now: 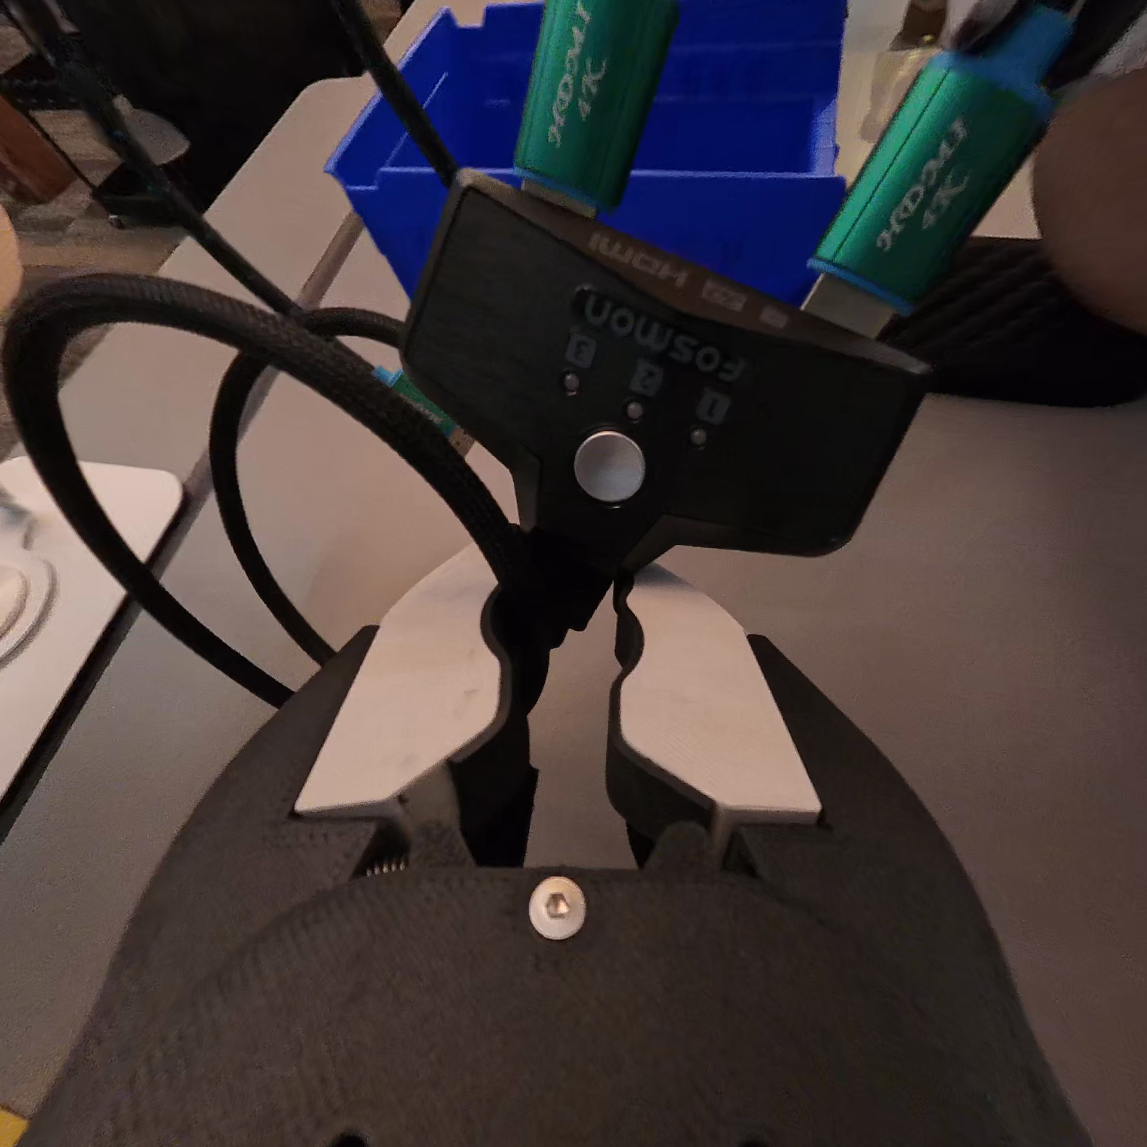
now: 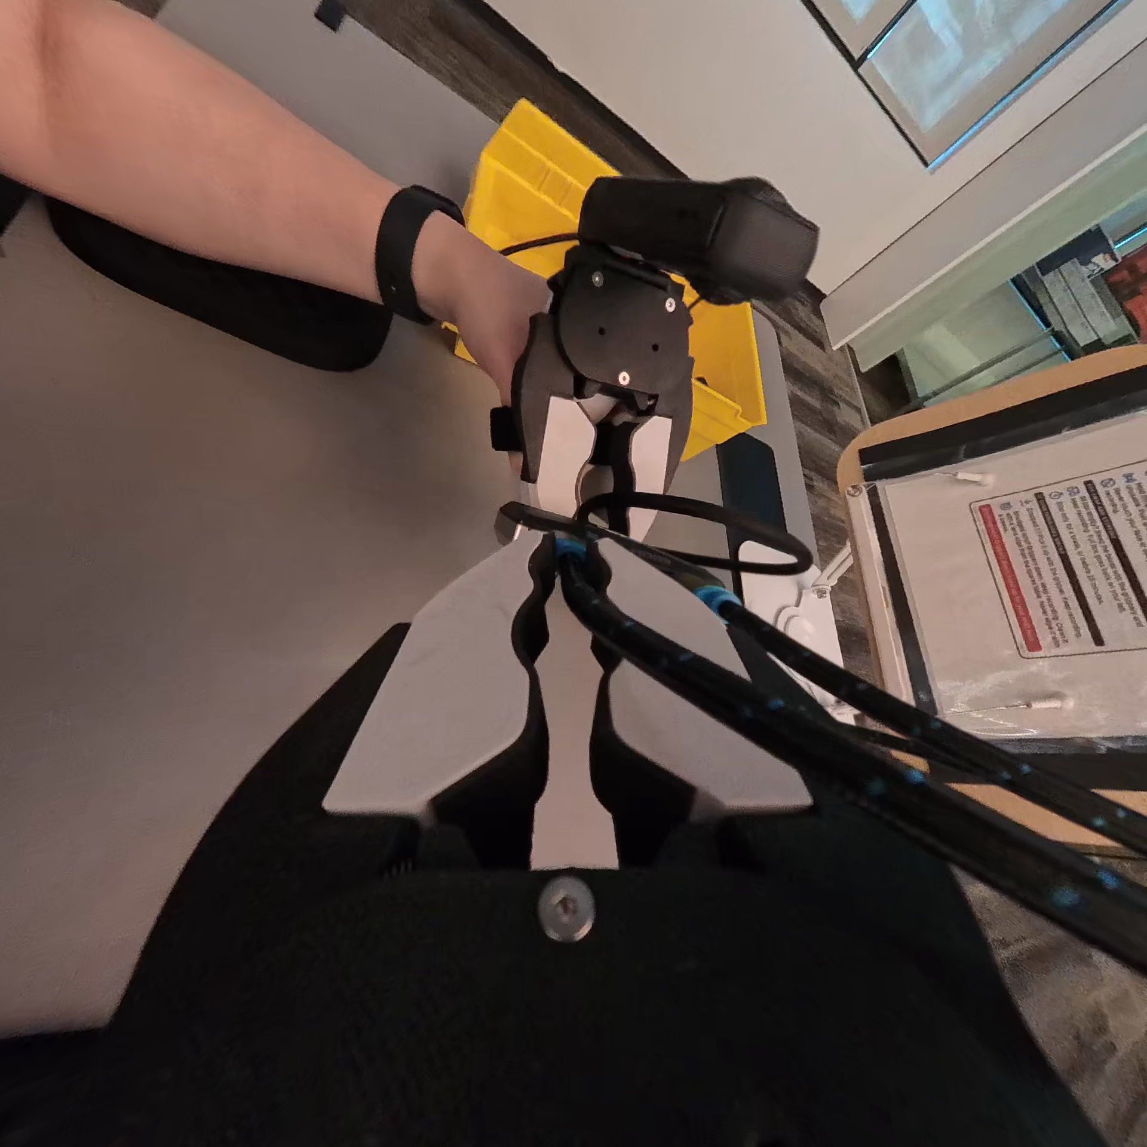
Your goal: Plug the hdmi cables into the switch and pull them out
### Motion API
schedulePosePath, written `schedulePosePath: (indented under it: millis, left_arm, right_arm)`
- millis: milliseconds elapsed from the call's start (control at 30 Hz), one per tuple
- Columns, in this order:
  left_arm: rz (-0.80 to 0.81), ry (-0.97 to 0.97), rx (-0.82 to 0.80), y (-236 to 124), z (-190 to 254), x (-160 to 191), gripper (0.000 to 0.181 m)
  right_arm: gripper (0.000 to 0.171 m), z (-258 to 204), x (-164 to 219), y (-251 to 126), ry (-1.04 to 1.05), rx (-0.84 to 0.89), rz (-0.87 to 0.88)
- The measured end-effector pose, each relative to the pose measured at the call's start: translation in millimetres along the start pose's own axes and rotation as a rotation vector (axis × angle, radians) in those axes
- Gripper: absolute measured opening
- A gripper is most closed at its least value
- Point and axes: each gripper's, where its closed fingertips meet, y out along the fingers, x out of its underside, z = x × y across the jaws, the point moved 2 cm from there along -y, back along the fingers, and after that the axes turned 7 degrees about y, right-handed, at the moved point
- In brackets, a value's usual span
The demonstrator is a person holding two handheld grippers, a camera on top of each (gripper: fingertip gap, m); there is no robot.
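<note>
My left gripper (image 1: 558, 596) is shut on the ribbed cable root of the black HDMI switch (image 1: 652, 403) and holds it above the grey table. Two green HDMI plugs sit in the switch's far edge, one in the middle (image 1: 596, 105) and one on the right (image 1: 918, 192). A third green plug (image 1: 422, 409) hangs loose behind the switch's left side. In the right wrist view, my right gripper (image 2: 568, 552) is shut on a black HDMI cable at its blue collar. The switch (image 2: 527, 518) shows edge-on there, with the left gripper (image 2: 599, 503) facing me. A second cable's collar (image 2: 714, 599) lies beside it.
A blue bin (image 1: 620, 155) stands behind the switch, and a yellow bin (image 2: 540, 180) behind the left gripper. A person's arm with a black wristband (image 2: 409, 254) holds the left gripper. Braided black cable loops (image 1: 93, 385) lie left. A white box (image 2: 993, 589) stands off the table's right edge.
</note>
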Motion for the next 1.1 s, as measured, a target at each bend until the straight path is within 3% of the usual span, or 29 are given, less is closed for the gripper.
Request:
schedulePosePath:
  millis: [333, 600, 833, 1100]
  left_arm:
    - [-0.085, 0.103, -0.102, 3.9, -4.7, 2.6, 0.025]
    - [-0.123, 0.173, -0.182, 3.4, -10.3, 4.7, 0.023]
    - [-0.171, 0.254, -0.233, -0.5, -11.9, 3.5, 0.024]
    - [-0.135, 0.251, -0.232, -4.3, -11.6, -2.9, 0.024]
  right_arm:
    - [0.012, 7.1, 9.2, -2.4, 0.113, -0.033, 0.043]
    - [0.027, 15.5, 28.7, 5.5, 0.160, -0.019, 0.009]
    - [0.028, 8.5, 32.5, 15.8, 0.193, -0.108, 0.037]
    - [0.025, 17.6, 35.2, 10.3, 0.214, -0.085, 0.073]
